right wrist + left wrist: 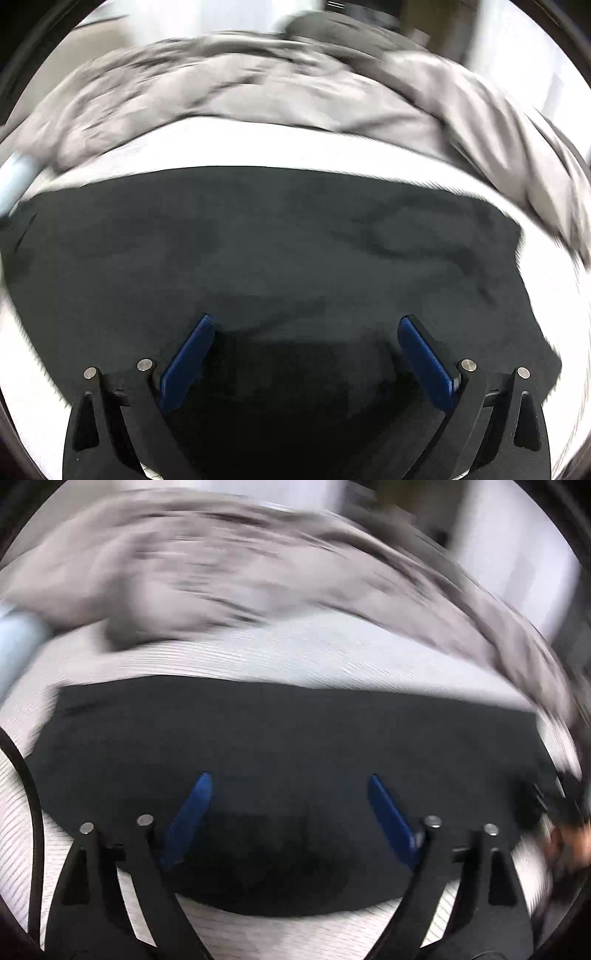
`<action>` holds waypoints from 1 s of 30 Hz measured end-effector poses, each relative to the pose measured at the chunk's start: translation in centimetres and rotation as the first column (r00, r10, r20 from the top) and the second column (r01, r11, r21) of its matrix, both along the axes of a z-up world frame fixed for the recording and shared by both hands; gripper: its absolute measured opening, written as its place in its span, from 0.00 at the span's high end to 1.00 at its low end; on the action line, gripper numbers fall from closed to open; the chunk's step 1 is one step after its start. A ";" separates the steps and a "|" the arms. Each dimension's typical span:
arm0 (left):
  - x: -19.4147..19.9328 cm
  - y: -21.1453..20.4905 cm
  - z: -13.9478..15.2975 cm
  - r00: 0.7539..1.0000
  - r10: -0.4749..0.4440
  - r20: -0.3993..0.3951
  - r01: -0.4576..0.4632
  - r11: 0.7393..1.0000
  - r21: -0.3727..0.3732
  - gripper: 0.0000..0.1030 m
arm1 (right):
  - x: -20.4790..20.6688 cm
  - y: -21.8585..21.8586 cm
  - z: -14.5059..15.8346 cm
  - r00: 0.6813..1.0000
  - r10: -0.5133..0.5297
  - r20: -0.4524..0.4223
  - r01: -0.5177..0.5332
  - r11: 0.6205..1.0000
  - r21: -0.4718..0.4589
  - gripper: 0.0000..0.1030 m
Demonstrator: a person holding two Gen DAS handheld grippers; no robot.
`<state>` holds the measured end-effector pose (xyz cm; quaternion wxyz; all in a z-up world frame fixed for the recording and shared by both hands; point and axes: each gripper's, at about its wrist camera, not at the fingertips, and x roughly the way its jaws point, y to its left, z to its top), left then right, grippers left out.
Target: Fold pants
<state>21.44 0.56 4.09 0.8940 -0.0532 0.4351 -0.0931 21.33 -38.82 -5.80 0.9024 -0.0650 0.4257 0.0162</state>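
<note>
The dark pants (288,734) lie flat as a wide dark slab on a white striped bed surface (332,657). In the left wrist view my left gripper (290,779) is open above the pants, its blue pads (192,816) spread wide and empty. In the right wrist view the pants (277,240) fill the middle, with soft wrinkles on the right. My right gripper (304,321) is open over them, its blue pads (424,362) apart and holding nothing. Both views are motion-blurred.
A crumpled grey blanket (207,565) is heaped beyond the pants and curves down the right side; it also shows in the right wrist view (258,85). A pale blue object (14,635) sits at the left edge. The other gripper and hand (554,812) show at the right.
</note>
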 end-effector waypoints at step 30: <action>2.0 -12.8 -5.2 0.963 -0.239 -0.124 0.252 0.962 0.101 0.11 | -4.6 -14.4 0.5 0.888 -0.451 0.096 0.460 0.857 -0.231 0.01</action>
